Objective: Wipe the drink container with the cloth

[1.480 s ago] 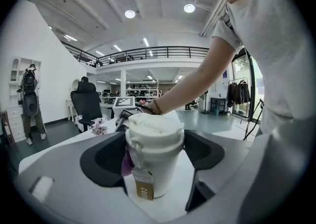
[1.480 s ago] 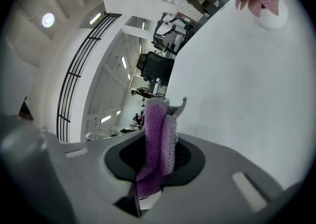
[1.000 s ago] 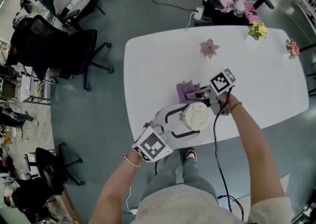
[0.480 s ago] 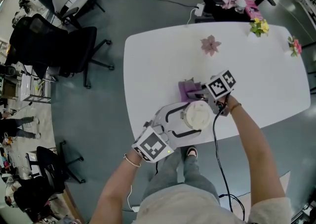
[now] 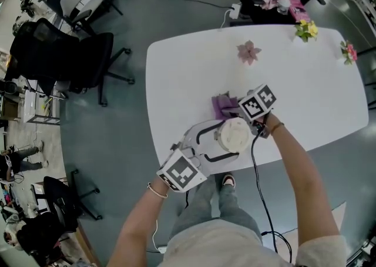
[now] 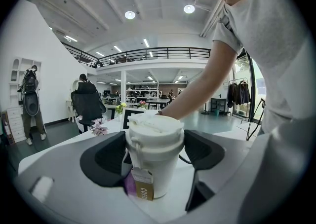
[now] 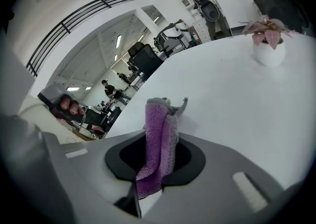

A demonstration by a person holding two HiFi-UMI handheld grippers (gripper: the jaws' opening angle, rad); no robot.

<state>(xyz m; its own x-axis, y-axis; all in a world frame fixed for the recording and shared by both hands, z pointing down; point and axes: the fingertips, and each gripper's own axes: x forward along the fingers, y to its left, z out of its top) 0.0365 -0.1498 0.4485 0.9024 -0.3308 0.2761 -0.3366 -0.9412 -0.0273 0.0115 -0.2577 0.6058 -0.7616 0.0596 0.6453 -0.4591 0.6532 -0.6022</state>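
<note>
Left gripper [image 5: 229, 140] clamps the white drink container [image 6: 154, 139] at the counter's [image 5: 188, 72] near edge. Right gripper [image 7: 158, 158] pinches the purple cloth [image 7: 159, 129] just beyond it.

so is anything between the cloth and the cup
Nothing visible: the cloth, shut in the right gripper, is close beside the cup that the left gripper holds, above bare table.

The drink container [image 6: 155, 134] is a white lidded cup, upright between the left gripper's [image 6: 153, 161] jaws, with a brown paper tag hanging down its side. The cloth [image 7: 160, 124] is purple and fuzzy, folded, and pinched in the right gripper [image 7: 157, 158] just beside the cup, perhaps touching it.
</note>
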